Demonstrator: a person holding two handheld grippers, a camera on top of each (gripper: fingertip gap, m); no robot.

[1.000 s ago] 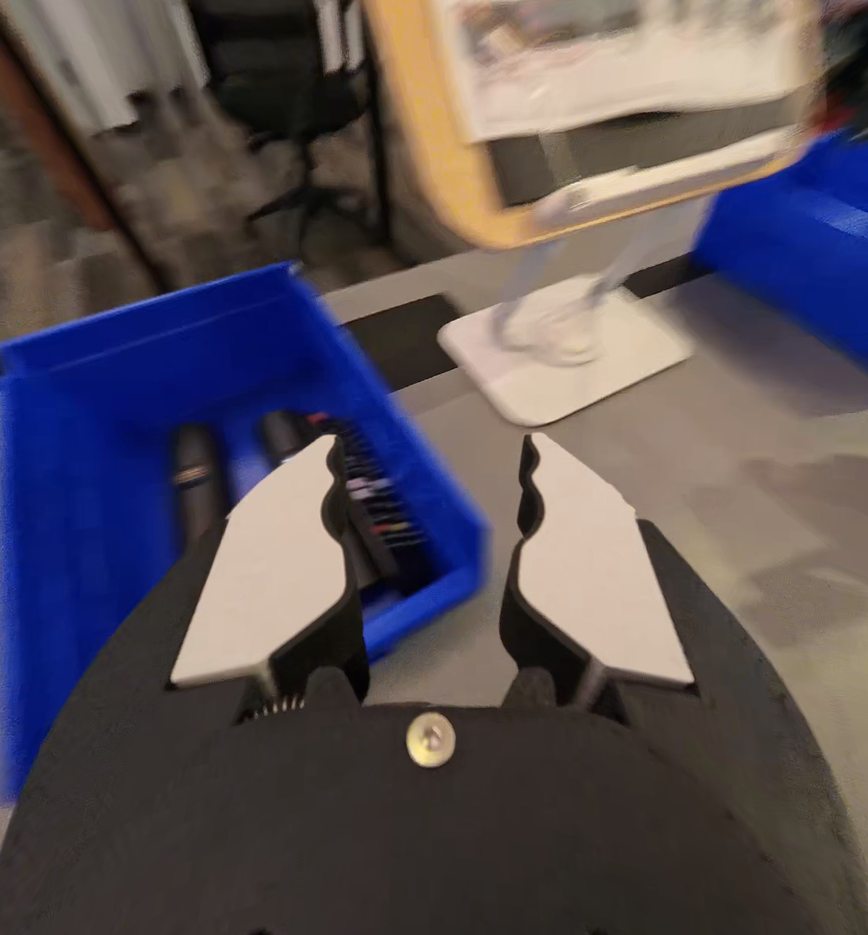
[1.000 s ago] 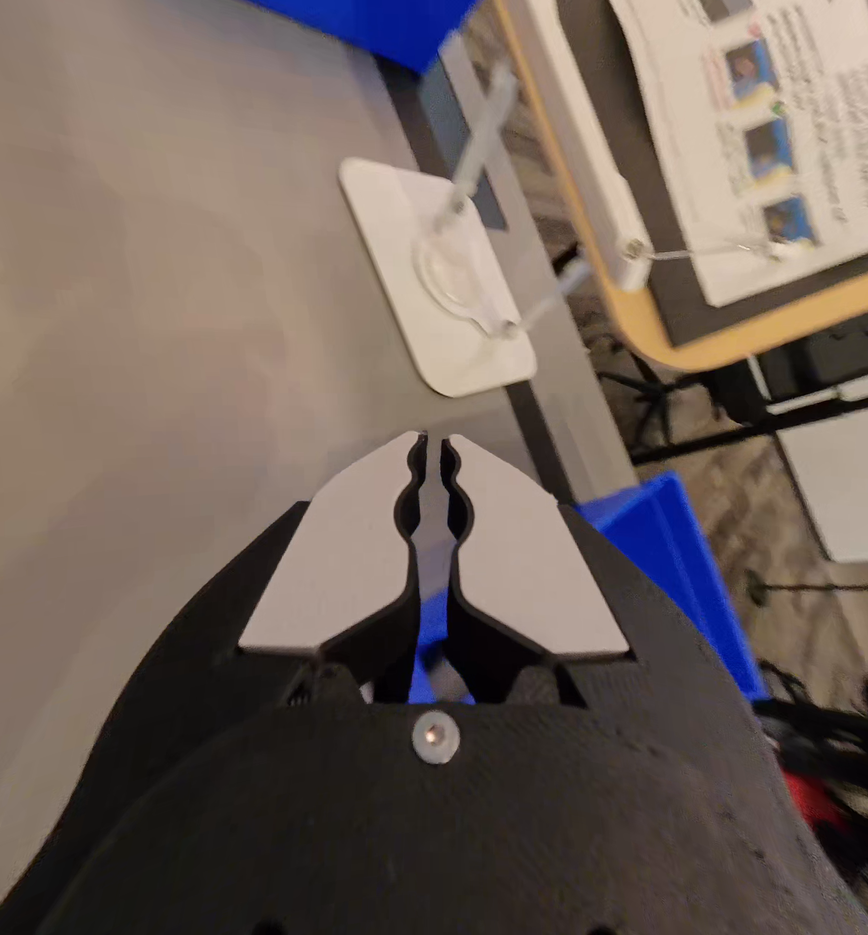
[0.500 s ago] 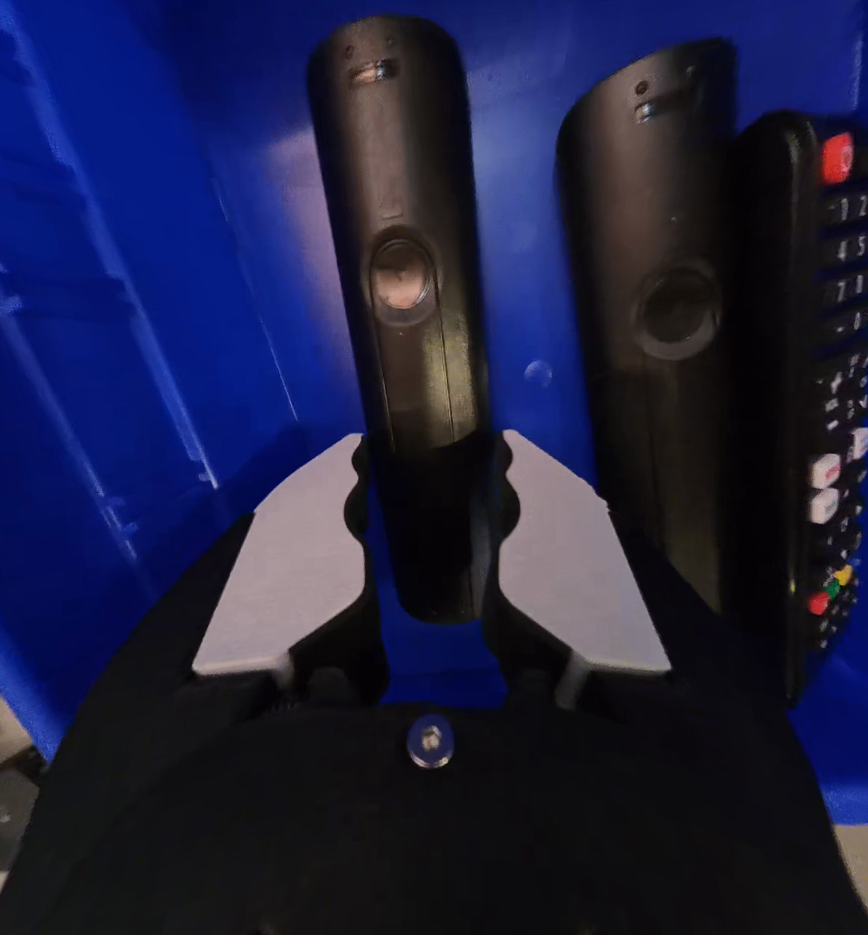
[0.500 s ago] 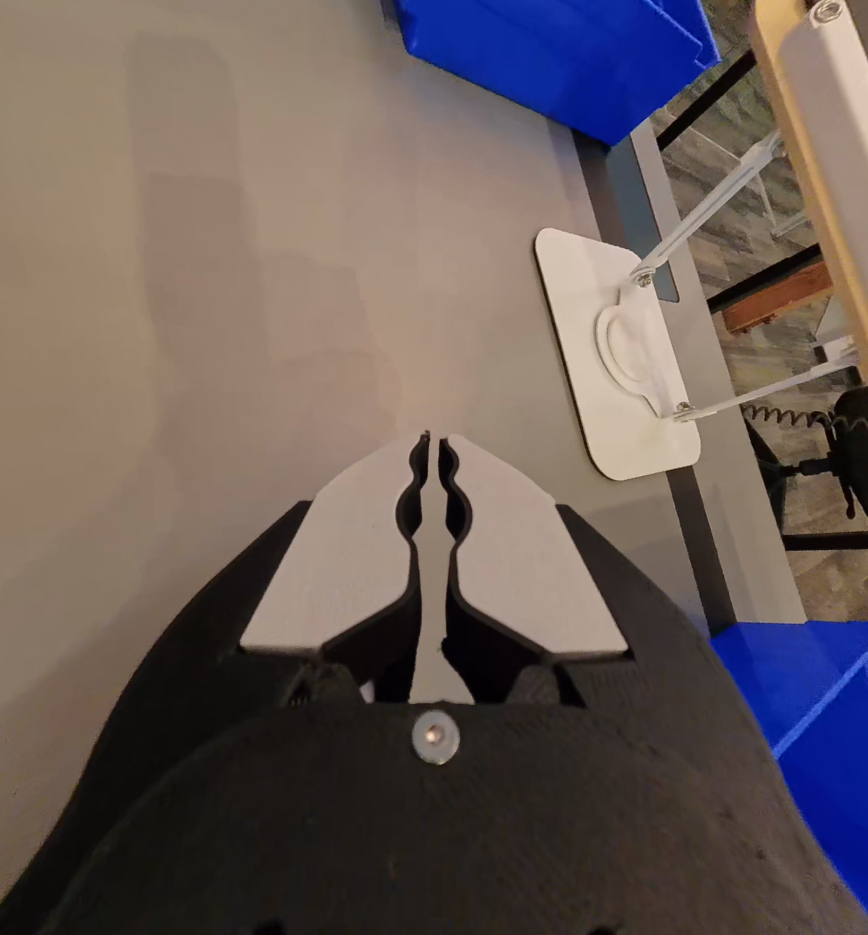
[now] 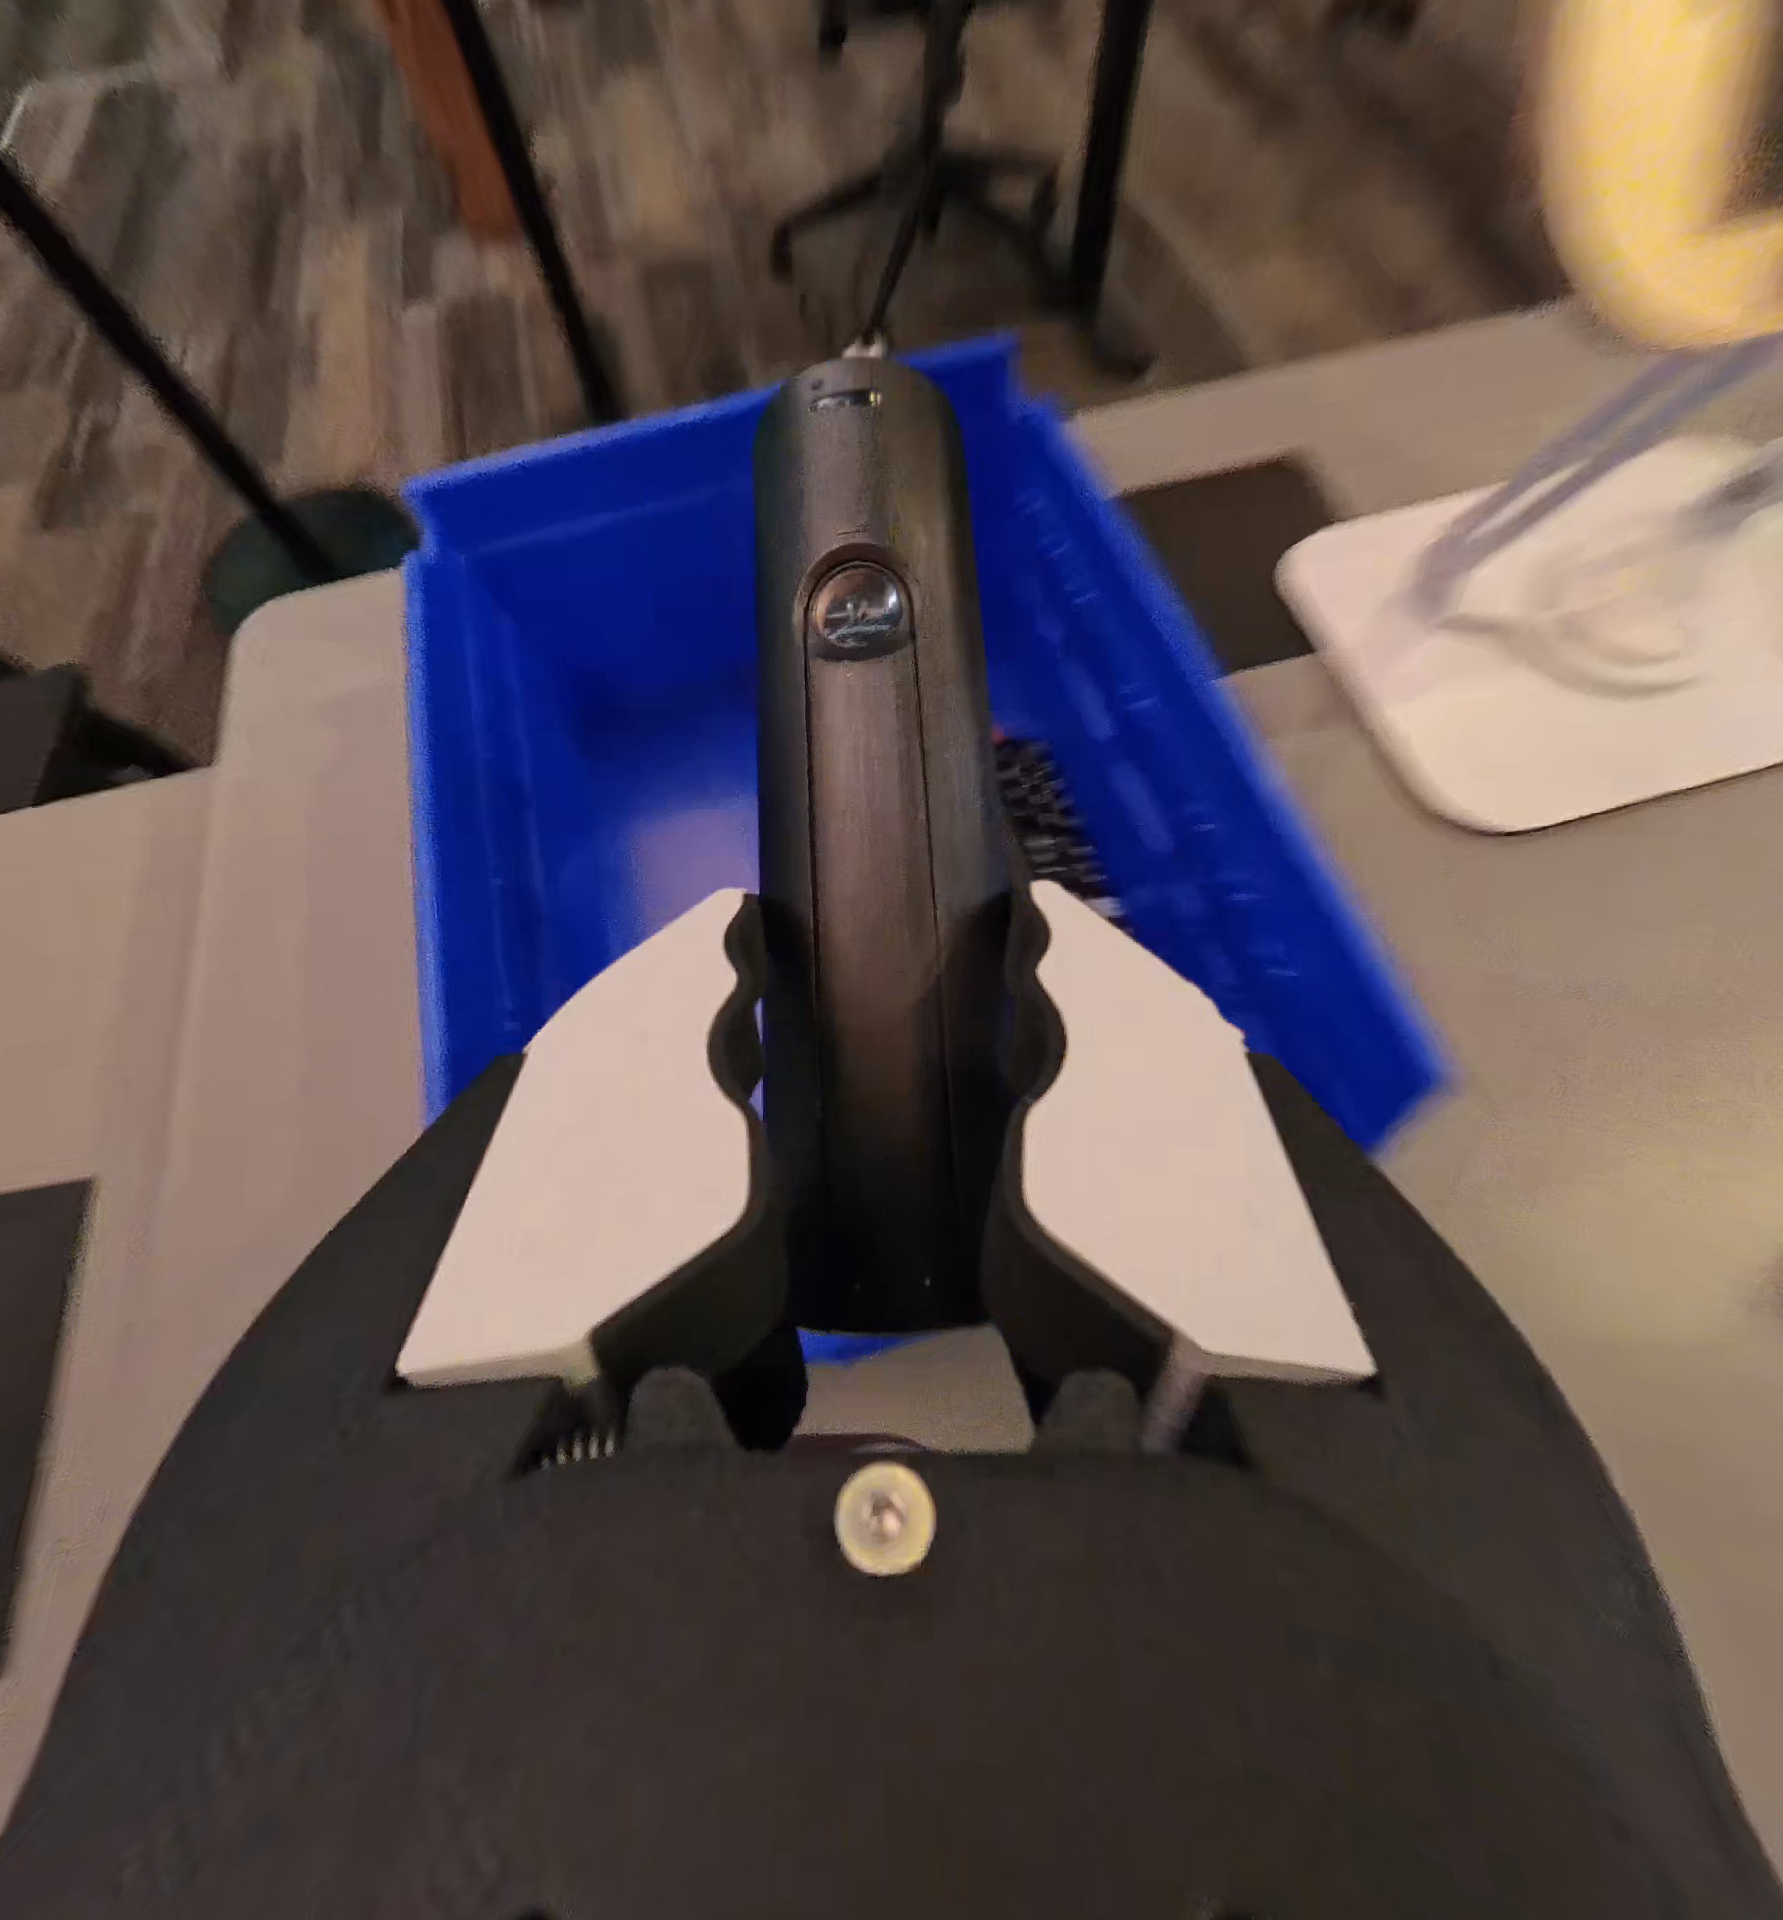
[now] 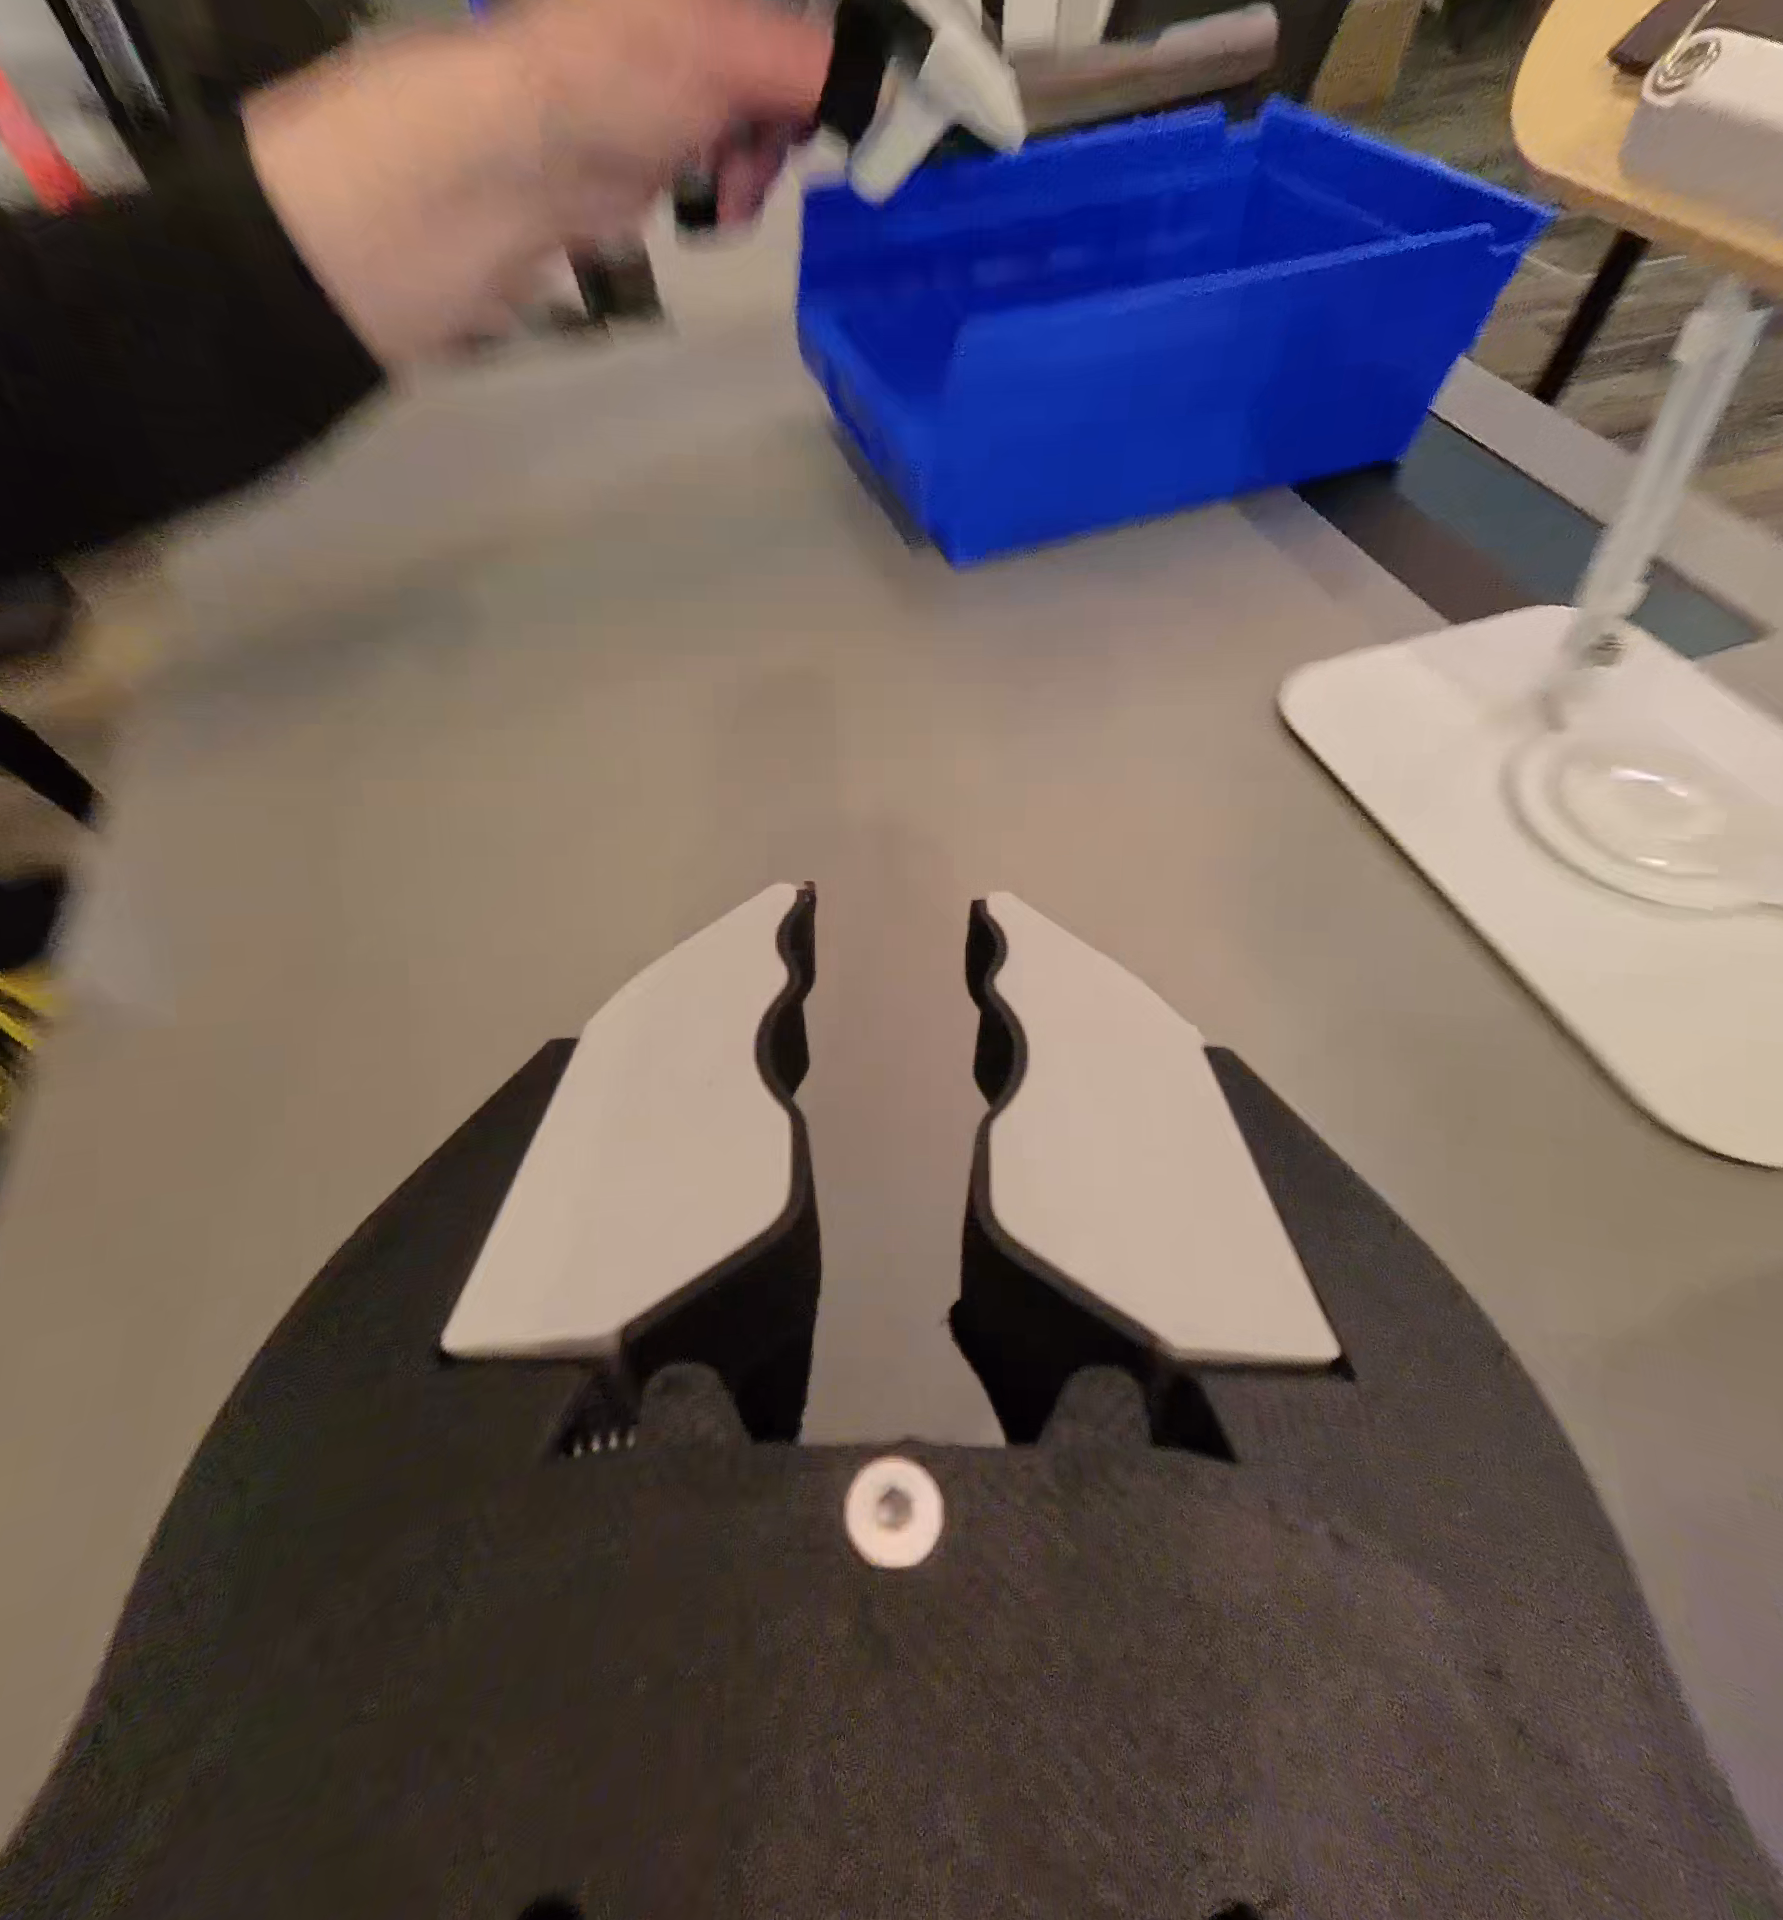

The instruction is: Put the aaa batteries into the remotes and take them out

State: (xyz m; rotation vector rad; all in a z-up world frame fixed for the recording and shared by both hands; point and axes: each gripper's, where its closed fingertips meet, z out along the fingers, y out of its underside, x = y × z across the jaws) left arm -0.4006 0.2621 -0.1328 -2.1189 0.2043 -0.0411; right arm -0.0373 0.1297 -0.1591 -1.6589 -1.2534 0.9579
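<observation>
My left gripper (image 5: 882, 914) is shut on a black remote (image 5: 861, 727), back side up, and holds it above a blue bin (image 5: 575, 665). Another remote with buttons (image 5: 1048, 821) lies in that bin, partly hidden. My right gripper (image 6: 889, 904) is open and empty, low over the grey table (image 6: 554, 727). In the right wrist view the left gripper (image 6: 923, 94) shows far off above the blue bin (image 6: 1126, 384), held by a person's hand (image 6: 513, 177). No batteries are in view.
A white stand base (image 6: 1593, 862) with clear rods sits at the right of the table, also in the left wrist view (image 5: 1552, 665). A wooden board (image 6: 1676, 156) hangs above it. Dark cut-outs run along the table's far edge. The left gripper's tips are roughly 40 centimetres from the right gripper's. My left tips are about 35 centimetres from the white stand base (image 6: 1593, 862), my right tips only 25 centimetres.
My left gripper has closed on the remote and lifted it out of the bin. My right gripper has opened and swung round to face the bin.
</observation>
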